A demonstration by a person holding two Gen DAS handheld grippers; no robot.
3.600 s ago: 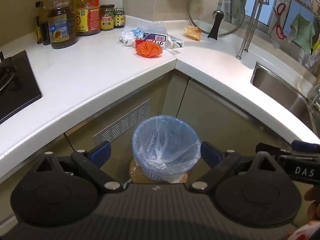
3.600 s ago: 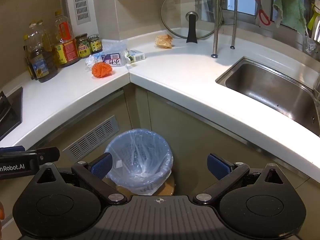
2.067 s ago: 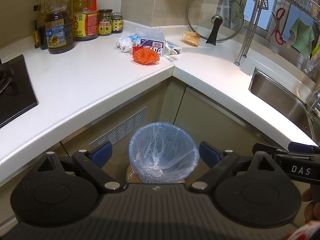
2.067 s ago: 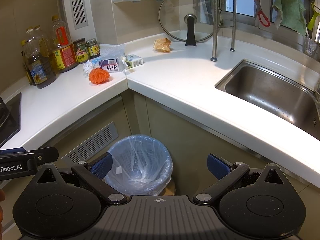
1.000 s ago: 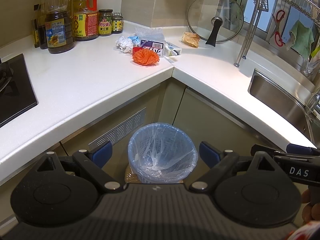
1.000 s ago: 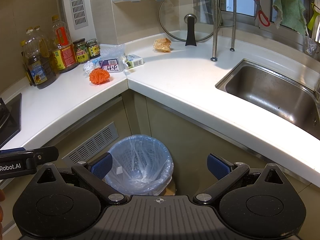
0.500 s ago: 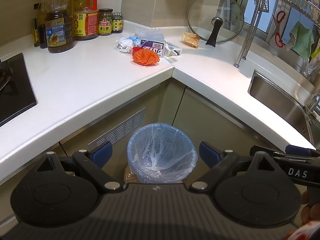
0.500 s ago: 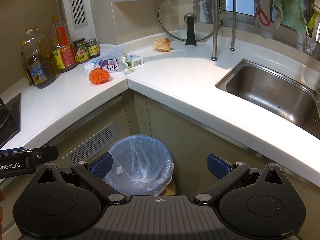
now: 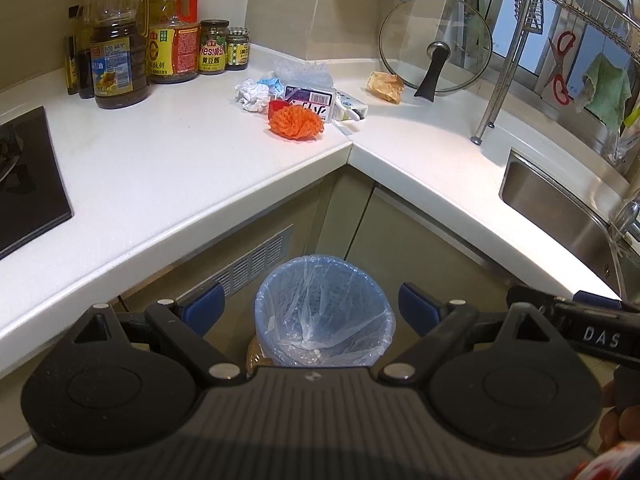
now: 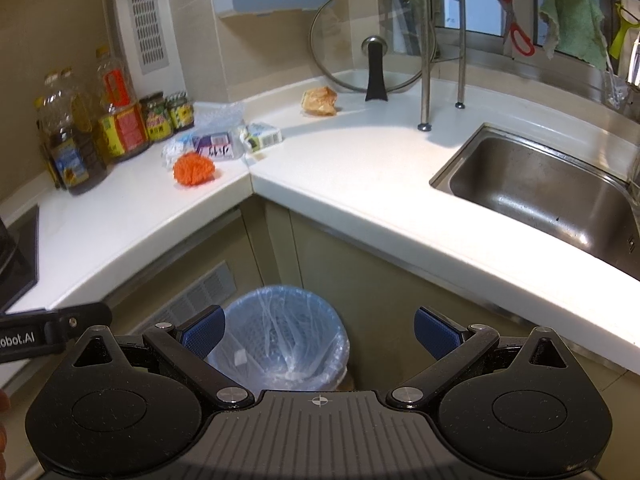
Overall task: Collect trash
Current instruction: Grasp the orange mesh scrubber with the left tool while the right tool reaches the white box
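A blue bin lined with a clear bag [image 9: 324, 312] stands on the floor below the counter corner; it also shows in the right wrist view [image 10: 280, 332]. Trash lies in the counter corner: an orange mesh ball [image 9: 295, 121] [image 10: 194, 169], crumpled white paper [image 9: 252, 94], a purple and white carton [image 9: 310, 101] [image 10: 216, 146], a small box [image 9: 351, 107] [image 10: 262, 136], a clear plastic bag [image 9: 304, 74] and a brown crumpled wrapper [image 9: 386, 85] [image 10: 320, 101]. My left gripper [image 9: 312, 308] and right gripper [image 10: 320, 330] are both open and empty above the bin.
Oil and sauce bottles [image 9: 116, 60] and jars stand at the back left. A black stove [image 9: 24, 176] is at the left. A glass lid [image 9: 436, 44] leans on the wall. A steel sink [image 10: 536, 184] and rack legs are at the right.
Both grippers have drifted slightly; the bin sits a little lower in the views than before. Nothing was grasped or moved on the counter.
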